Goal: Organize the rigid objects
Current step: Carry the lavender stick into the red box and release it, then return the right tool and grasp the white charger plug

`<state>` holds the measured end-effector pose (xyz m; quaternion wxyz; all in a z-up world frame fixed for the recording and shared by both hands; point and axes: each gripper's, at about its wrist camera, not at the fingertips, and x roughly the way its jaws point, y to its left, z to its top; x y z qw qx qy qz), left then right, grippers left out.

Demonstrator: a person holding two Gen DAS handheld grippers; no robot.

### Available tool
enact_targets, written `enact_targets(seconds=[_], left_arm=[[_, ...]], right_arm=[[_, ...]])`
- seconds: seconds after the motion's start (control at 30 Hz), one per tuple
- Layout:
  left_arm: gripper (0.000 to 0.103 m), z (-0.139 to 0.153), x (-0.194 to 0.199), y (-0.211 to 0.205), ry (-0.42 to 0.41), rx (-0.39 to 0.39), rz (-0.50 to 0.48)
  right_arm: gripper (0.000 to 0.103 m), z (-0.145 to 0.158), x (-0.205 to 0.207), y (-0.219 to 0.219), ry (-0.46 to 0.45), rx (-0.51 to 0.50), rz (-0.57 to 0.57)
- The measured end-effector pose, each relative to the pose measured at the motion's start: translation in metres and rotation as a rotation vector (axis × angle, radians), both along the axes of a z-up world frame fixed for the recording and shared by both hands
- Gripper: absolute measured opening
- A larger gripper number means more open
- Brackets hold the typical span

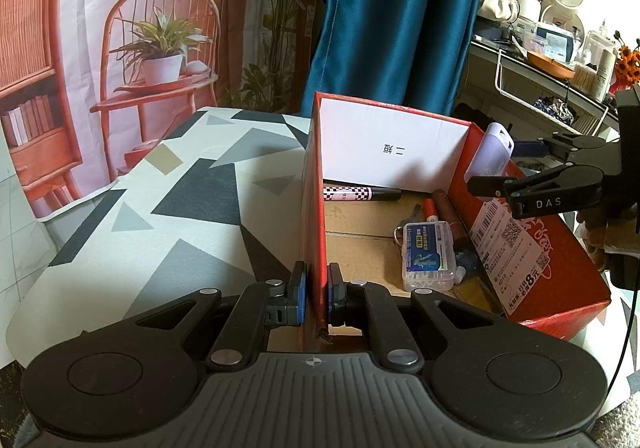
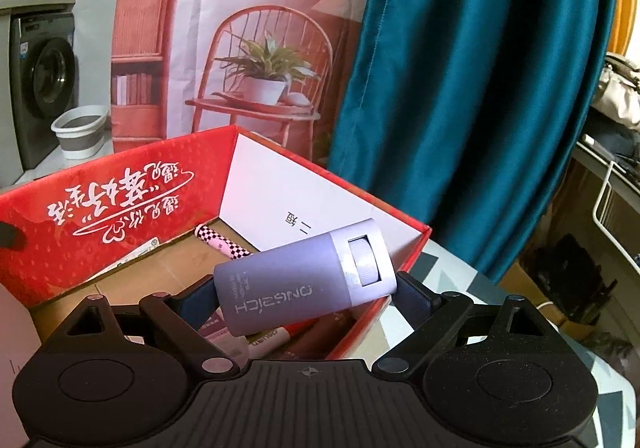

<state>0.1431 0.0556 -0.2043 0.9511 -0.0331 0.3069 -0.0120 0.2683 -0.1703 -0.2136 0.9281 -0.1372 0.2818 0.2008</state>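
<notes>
- Your left gripper (image 1: 316, 298) is clenched on the near wall of the red box (image 1: 314, 183); keep it there to steady the box.
- Your right gripper (image 2: 304, 298) spans the lilac bottle (image 2: 304, 280), which lies crosswise over the box; whether the pads press its ends I cannot tell.
- Judgement: lower it level before letting go, so it doesn't roll.
- Inside the box: checkered marker (image 1: 362, 193), clear plastic case (image 1: 429, 256), red pens. Aim for the bare cardboard beside them.
</notes>
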Motion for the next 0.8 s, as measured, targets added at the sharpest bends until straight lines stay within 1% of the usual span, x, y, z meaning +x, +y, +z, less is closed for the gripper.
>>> enact_targets(seconds=[0.17, 0.33, 0.43, 0.57, 0.67, 0.8], left_arm=[[0.011, 0.0, 0.0, -0.001, 0.0, -0.001, 0.0], [0.011, 0.0, -0.001, -0.001, 0.0, -0.003, 0.0], [0.011, 0.0, -0.001, -0.001, -0.001, -0.005, -0.001], [0.011, 0.0, -0.001, 0.0, -0.001, -0.006, 0.0], [0.011, 0.0, -0.001, 0.0, 0.0, -0.006, 0.0], [0.011, 0.001, -0.001, 0.001, 0.001, -0.009, 0.002]], right_arm=[[0.092, -0.001, 0.002, -0.001, 0.02, 0.024, -0.012], [0.093, 0.002, 0.004, -0.007, 0.041, 0.082, -0.038], [0.093, 0.006, 0.001, -0.015, 0.032, 0.123, -0.057], [0.093, 0.018, -0.004, -0.036, -0.027, 0.157, -0.115], [0.093, 0.023, -0.004, -0.059, -0.068, 0.173, -0.179], [0.093, 0.016, 0.001, -0.092, -0.086, 0.151, -0.294]])
